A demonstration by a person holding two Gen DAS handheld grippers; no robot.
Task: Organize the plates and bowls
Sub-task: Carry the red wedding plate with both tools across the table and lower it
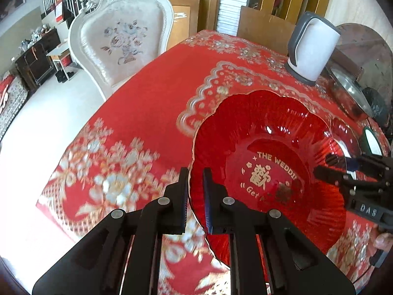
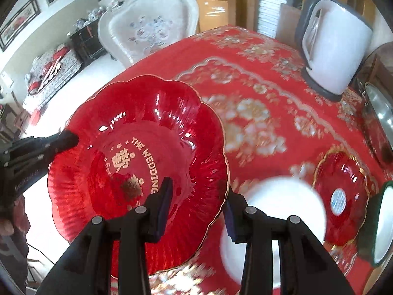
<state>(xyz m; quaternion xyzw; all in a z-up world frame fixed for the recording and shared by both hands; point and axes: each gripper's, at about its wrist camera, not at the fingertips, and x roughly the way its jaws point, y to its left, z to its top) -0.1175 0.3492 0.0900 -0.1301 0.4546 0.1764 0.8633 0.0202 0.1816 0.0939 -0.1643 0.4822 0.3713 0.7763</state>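
A large red scalloped plate (image 1: 267,172) with gold lettering is held above the red tablecloth. My left gripper (image 1: 195,179) is shut on its left rim. My right gripper (image 2: 196,196) straddles its right rim with the fingers apart, the rim between them; it shows at the right of the left wrist view (image 1: 343,169). The plate (image 2: 137,162) fills the left of the right wrist view. A white plate (image 2: 282,211), a small red scalloped plate (image 2: 341,196) and a green-rimmed white bowl (image 2: 383,223) lie on the table to the right.
A white and grey electric kettle (image 1: 312,49) stands at the back right of the table (image 1: 152,103). A steel pan with lid (image 1: 351,91) sits beside it. A white upholstered chair (image 1: 120,41) stands at the far table edge.
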